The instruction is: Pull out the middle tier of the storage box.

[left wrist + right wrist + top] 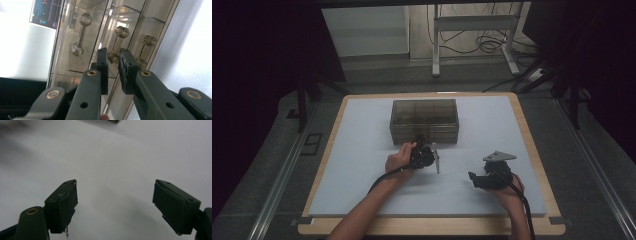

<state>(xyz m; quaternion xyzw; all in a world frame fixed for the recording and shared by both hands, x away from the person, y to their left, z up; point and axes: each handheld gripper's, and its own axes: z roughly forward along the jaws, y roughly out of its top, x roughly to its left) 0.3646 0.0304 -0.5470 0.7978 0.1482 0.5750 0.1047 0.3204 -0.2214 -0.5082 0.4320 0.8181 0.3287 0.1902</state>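
Drawer cabinet (424, 121) – smoked clear plastic, far centre of table (362, 165); rigid, light, slick, likely to slide when pulled. Left gripper (113, 58) clamped on middle drawer knob (113, 57) – the proper hold. Right gripper (115, 202) agape, empty, over the table

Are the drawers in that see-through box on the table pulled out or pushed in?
Pushed in: the drawer box has a flush front, and the left gripper is shut on the middle drawer's knob.
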